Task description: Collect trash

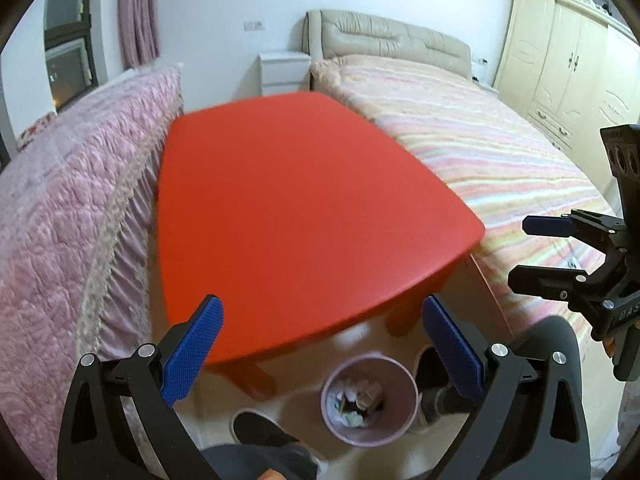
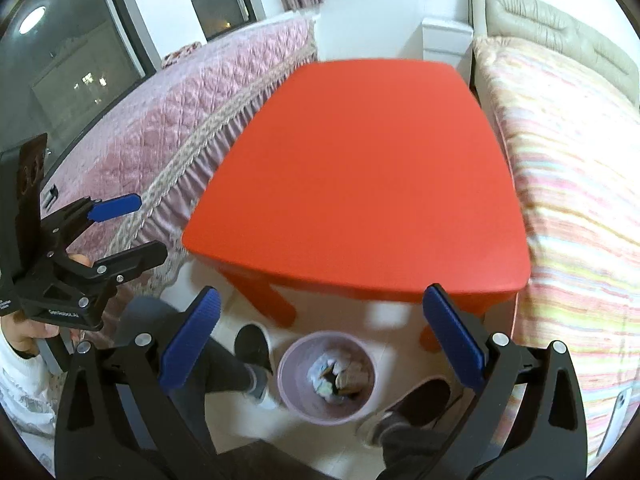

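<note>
A pink waste bin [image 1: 370, 398] stands on the floor at the near edge of the red table [image 1: 304, 216], with crumpled paper and wrappers inside. It also shows in the right wrist view [image 2: 327, 376], with the red table [image 2: 360, 176] behind it. My left gripper [image 1: 324, 352] is open and empty, held above the bin and the table's near edge. My right gripper [image 2: 320, 346] is open and empty, above the bin. Each gripper shows in the other's view, the right one [image 1: 532, 248] and the left one [image 2: 140, 228], both open.
A pink quilted couch [image 1: 68, 216] runs along the table's left side and a striped bed [image 1: 500, 152] along its right. A white nightstand [image 1: 284, 70] stands beyond the table. The person's shoes [image 2: 252, 346] flank the bin. A cream wardrobe [image 1: 568, 60] is at far right.
</note>
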Action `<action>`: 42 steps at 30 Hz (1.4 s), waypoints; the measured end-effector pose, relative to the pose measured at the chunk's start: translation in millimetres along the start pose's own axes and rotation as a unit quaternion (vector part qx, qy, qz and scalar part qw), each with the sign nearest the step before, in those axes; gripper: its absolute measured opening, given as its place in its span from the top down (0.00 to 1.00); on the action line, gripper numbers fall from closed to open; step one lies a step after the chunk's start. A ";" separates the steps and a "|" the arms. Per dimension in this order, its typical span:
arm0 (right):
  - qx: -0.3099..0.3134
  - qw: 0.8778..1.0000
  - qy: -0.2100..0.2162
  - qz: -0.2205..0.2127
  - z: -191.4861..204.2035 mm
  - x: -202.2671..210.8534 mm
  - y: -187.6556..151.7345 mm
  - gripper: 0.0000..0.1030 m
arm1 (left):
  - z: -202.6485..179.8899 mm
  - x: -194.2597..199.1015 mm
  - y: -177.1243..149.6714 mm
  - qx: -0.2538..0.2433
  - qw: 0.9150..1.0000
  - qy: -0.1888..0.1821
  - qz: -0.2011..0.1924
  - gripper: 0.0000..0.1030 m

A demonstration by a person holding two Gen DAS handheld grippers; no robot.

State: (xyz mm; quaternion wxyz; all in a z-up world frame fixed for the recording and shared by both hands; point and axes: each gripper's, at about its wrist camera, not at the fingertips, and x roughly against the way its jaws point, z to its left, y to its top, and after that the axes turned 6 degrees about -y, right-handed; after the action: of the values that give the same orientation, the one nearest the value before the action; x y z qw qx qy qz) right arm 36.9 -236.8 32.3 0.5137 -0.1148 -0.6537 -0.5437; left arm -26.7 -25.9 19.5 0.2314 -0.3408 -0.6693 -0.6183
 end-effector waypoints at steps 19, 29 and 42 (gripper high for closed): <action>0.003 0.998 -0.013 -0.068 4.6 13.2 47.9 0.04 | 18.5 17.5 47.5 0.035 0.998 0.023 -0.049 0.06; 0.008 0.997 -0.018 -0.071 4.6 17.5 48.1 0.04 | 17.5 16.0 44.6 0.042 0.998 0.013 -0.047 0.06; 0.003 0.997 -0.021 -0.071 2.7 17.5 48.5 0.04 | 5.9 21.2 48.4 0.030 0.998 0.011 -0.063 0.06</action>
State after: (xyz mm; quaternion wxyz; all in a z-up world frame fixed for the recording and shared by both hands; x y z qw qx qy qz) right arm 62.0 -223.1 75.3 0.4604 -0.0780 -0.6727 -0.5739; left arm -4.1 -16.3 66.6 0.2099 -0.2842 -0.7048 -0.6151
